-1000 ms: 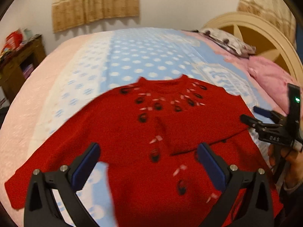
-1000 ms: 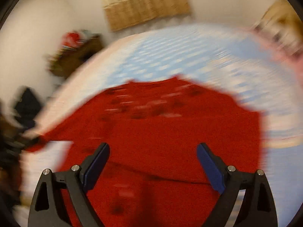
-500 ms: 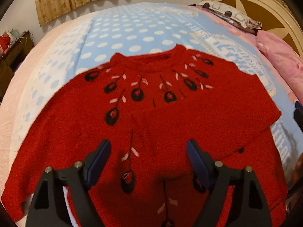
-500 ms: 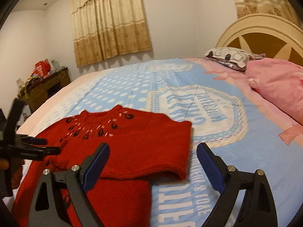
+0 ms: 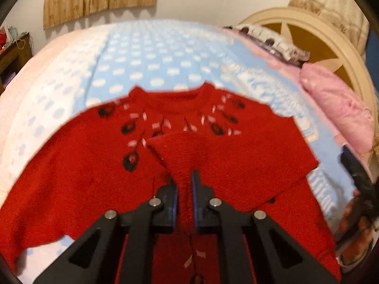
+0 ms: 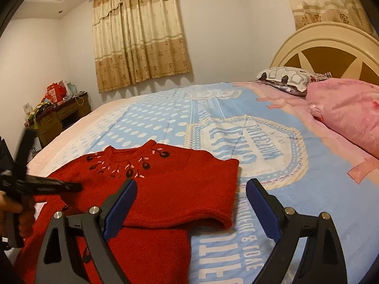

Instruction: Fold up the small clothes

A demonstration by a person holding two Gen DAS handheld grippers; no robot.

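Beige patterned curtains (image 6: 139, 40) are hanging against a plain white wall (image 6: 213, 23) beyond a wide bed (image 6: 165, 118) that is wearing a blue dotted spread. A cream arched headboard (image 6: 331, 47) is rising behind pink and patterned pillows (image 6: 345, 108), while a cluttered dark wooden desk (image 6: 59, 116) is standing in the far corner.

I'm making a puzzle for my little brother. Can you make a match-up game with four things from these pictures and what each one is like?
Things:
1. sweater
2. left gripper
3. right gripper
4. pillow

What it is like:
A. pink, near the headboard
B. jaws wide open, holding nothing
C. red, lying on the bed with one sleeve folded across its front
D. pinched shut on the folded sleeve

Pairs: 1-C, 2-D, 3-B, 4-A
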